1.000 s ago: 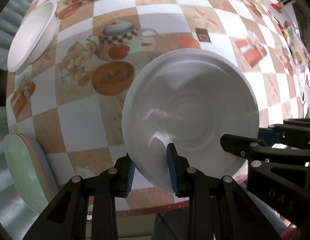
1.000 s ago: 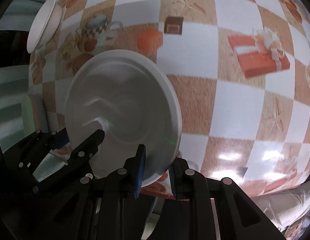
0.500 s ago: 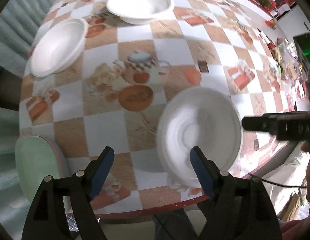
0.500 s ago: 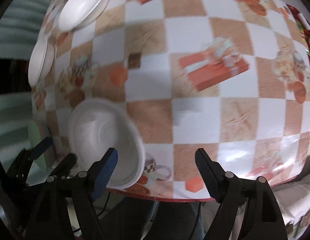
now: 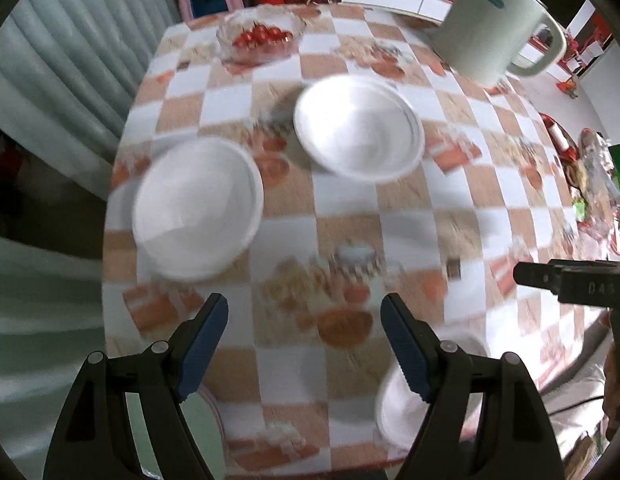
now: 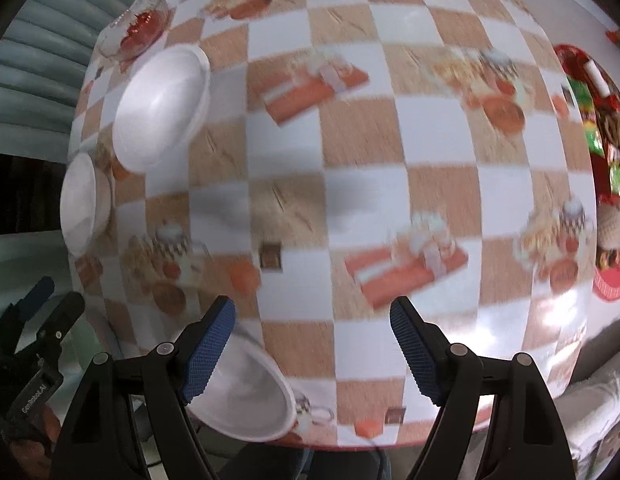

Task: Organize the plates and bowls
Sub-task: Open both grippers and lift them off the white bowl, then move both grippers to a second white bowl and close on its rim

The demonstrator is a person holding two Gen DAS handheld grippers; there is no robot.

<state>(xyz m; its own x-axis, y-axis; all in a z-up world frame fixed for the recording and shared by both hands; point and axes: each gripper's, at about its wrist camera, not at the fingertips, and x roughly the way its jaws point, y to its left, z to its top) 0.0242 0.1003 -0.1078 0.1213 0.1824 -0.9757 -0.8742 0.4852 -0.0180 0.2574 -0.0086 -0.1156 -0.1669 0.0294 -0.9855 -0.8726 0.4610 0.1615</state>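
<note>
White foam is what every piece here seems made of, light and easily dented, so the step in hand, as I judge it, is going for the next bowl after the plate has been set down at the near edge of the table; both grippers stand empty with their blue pads spread wide, nothing between them, and the pictures are blurred by motion. The left gripper looks over two white bowls: the nearer bowl toward the left edge of the checked cloth, the farther bowl beyond it and to its right, apart from each other; a glass dish of red fruit and a pale jug stand behind. The right gripper hangs over bare cloth near the front, the plate just under its left finger. To do it well I would take the nearer bowl with the left gripper, one pad inside the rim and one outside, close gently so the foam does not crush, lift it clear and lower it straight into the farther bowl; the right gripper could steady that one by its rim; keep wide of the fruit dish.
</note>
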